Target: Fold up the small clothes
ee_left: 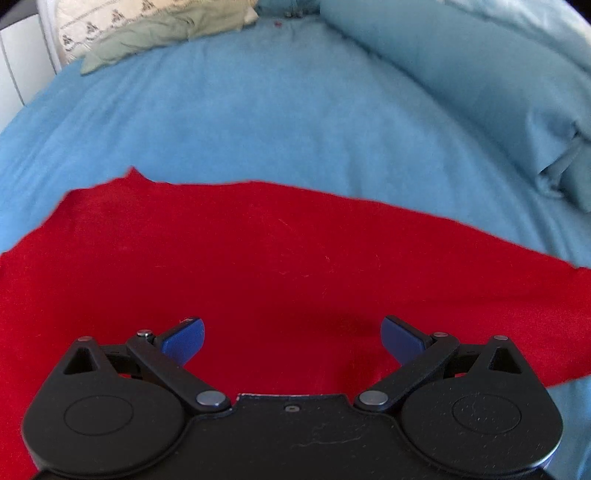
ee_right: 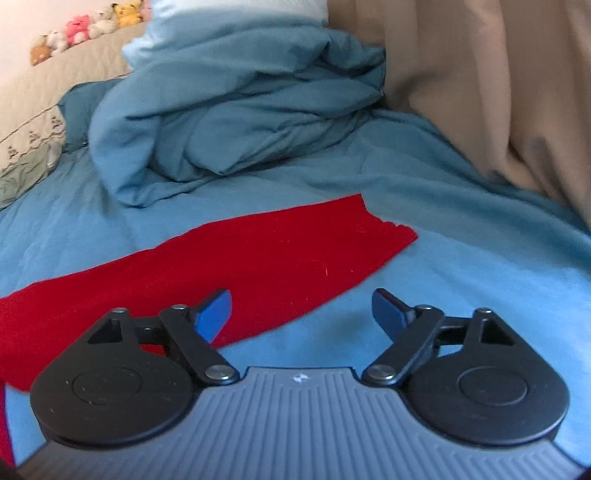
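The red cloth (ee_left: 258, 266) lies flat on the bed (ee_left: 258, 110). Left tongs (ee_left: 291, 341) hang spread over it. Right tongs (ee_right: 301, 314), also spread, straddle its edge.

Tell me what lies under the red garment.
The red garment lies spread on the blue bedsheet, which shows all around it. Whatever sits directly beneath the cloth is covered and cannot be seen.

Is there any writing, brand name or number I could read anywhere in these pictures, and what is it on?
No readable words or numbers in either view.
Right tongs: a small white emblem on the grey ribbed body, a symbol only, no letters.
Pale pillow: small dark repeated motifs, too blurred to tell whether they hold text.
Red garment and blue sheet: no label or print visible.
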The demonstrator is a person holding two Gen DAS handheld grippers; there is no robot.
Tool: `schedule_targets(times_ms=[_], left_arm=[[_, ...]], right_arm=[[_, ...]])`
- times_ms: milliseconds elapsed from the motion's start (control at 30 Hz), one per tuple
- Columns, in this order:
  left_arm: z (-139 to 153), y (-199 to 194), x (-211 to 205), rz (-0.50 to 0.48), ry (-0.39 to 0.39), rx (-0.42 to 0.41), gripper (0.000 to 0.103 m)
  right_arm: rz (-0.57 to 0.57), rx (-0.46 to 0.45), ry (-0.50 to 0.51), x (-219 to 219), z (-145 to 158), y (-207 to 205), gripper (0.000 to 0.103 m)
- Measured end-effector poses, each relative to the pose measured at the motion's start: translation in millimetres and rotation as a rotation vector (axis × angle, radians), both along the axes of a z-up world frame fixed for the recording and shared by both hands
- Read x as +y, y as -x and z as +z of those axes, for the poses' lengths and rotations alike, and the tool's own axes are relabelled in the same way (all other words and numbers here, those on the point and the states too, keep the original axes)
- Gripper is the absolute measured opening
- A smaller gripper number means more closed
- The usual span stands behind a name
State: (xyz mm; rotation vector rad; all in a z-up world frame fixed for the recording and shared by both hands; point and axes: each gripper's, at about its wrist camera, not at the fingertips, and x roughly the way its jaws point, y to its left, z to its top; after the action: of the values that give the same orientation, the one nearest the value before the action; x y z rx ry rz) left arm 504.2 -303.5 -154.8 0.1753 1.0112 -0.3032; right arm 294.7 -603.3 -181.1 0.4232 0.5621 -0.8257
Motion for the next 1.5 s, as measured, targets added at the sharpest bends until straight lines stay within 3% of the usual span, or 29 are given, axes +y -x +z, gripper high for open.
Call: schedule_targets(times_ms=[100,233,300,400,467,667,800,933,1033,1133,1267,1367,1433,1467,1500], left_arm=[[-18,-13,-5,0.003,-0.024,0.044,0.103],[-20,-16,-5,0.02,-0.038,0.067,0.103],[-21,-20,-9,0.01,-0.055,0.077,0.103],[-18,-30,-12,-0.012,-0.062,0.099,0.103],[-14,-35,-8,-0.027,-0.04,0.122,0.103],[29,-50,48,0.005,0.053,0.089,0.101],[62,-55,107,0.037,0.062,0.036,0.101],[78,-54,180,0.067,0.064,0.03,0.101],[80,-44,237,0.132,0.063,0.026,0.101],[70,-34,286,0.18,0.063,0.015,0.101],[51,-24,328,0.23,0.082,0.043,0.101],[38,-22,343,0.252,0.119,0.072,0.101],[33,-22,340,0.248,0.139,0.075,0.101],[32,-18,336,0.244,0.151,0.072,0.101],[30,-19,337,0.24,0.166,0.071,0.101]], right_arm=[[-0.06,-0.004,-0.012,-8,-7,-5,0.082],[-0.085,0.004,-0.016,-13,-5,-13,0.07],[-0.098,0.014,-0.031,-17,-3,-16,0.046],[-0.112,0.0,-0.083,-26,3,-17,0.022],[-0.112,0.0,-0.105,-28,14,-20,0.021],[-0.008,-0.064,0.004,10,92,-45,0.021],[0.169,-0.164,0.008,68,146,-87,0.021],[0.41,-0.229,0.015,155,174,-140,0.021],[0.571,-0.24,0.018,234,163,-177,0.021],[0.71,-0.205,-0.009,310,122,-207,0.021],[0.867,-0.017,0.016,396,45,-230,0.021],[0.954,0.078,0.071,430,14,-229,0.022],[0.985,0.108,0.122,440,8,-226,0.027],[1.007,0.117,0.161,441,8,-224,0.039],[1.023,0.128,0.194,444,9,-223,0.062]])
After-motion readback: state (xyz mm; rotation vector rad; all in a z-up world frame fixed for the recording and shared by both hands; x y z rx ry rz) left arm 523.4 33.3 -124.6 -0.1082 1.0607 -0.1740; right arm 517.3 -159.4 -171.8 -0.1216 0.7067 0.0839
